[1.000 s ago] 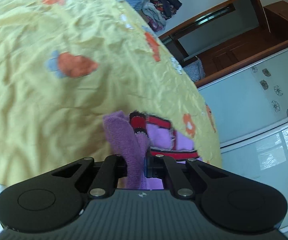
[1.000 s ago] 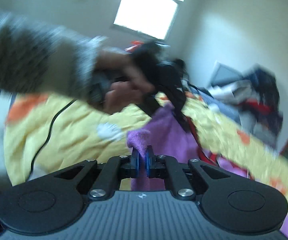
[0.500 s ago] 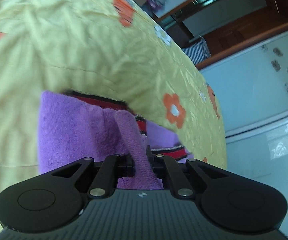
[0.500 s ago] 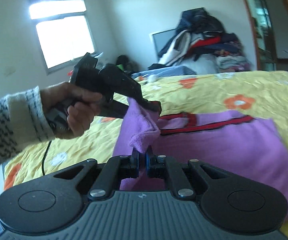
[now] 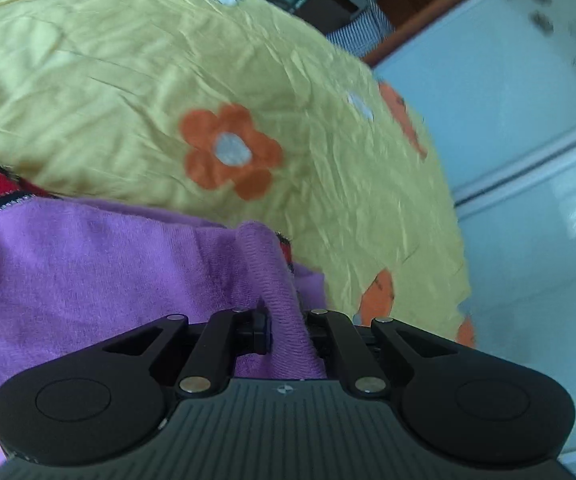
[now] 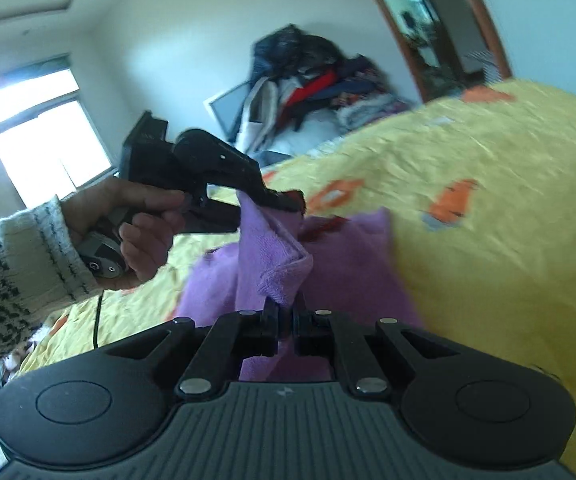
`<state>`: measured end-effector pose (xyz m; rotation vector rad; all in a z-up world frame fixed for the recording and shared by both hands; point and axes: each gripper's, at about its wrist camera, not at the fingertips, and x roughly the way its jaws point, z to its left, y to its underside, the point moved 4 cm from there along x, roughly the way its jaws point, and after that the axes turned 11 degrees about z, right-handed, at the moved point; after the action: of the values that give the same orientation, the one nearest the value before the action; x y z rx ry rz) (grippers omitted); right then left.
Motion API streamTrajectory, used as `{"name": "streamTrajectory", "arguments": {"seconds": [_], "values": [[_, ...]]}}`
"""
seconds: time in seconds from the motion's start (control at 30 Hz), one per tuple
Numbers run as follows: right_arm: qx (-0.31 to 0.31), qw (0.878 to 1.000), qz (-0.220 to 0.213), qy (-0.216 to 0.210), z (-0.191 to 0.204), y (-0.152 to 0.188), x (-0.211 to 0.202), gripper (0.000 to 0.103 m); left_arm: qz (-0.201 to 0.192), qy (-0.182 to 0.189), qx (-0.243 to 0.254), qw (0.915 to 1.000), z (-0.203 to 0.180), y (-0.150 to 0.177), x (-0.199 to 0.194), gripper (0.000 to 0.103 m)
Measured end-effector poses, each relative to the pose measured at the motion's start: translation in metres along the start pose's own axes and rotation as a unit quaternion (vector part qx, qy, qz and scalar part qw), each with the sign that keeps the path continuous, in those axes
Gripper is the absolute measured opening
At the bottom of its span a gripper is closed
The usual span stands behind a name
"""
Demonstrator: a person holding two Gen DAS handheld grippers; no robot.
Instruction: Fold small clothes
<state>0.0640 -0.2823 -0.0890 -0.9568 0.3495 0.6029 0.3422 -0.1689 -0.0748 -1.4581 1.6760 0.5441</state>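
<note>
A bed covered in a wrinkled yellow bedspread (image 6: 508, 208) with orange flowers fills the room's middle, and everything else stands around it. Beyond the bed's far edge a heap of dark, red and white clothes (image 6: 316, 80) rises against a pale wall (image 6: 175, 40), with a bright window (image 6: 43, 144) to the heap's left pouring in daylight and a wood-framed doorway (image 6: 428, 28) to its right. Beside the bed's other edge stand pale blue glossy wardrobe panels (image 5: 528, 184) with small dark flower prints, framed above in brown wood.
</note>
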Motion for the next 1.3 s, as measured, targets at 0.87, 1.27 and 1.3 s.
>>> {"name": "streamTrajectory", "arguments": {"seconds": [0.87, 1.27, 1.3], "values": [[-0.025, 0.995, 0.087, 0.043, -0.041, 0.015, -0.01, 0.01, -0.132, -0.028, 0.051, 0.9895, 0.0, 0.08, -0.092, 0.095], [-0.051, 0.992, 0.078, -0.089, -0.048, -0.108, 0.09, 0.093, -0.109, -0.142, 0.074, 0.981, 0.033, 0.22, -0.06, 0.1], [-0.059, 0.99, 0.1, -0.081, -0.045, -0.109, 0.101, 0.076, -0.106, -0.149, 0.075, 0.9803, 0.034, 0.222, -0.056, 0.1]]}}
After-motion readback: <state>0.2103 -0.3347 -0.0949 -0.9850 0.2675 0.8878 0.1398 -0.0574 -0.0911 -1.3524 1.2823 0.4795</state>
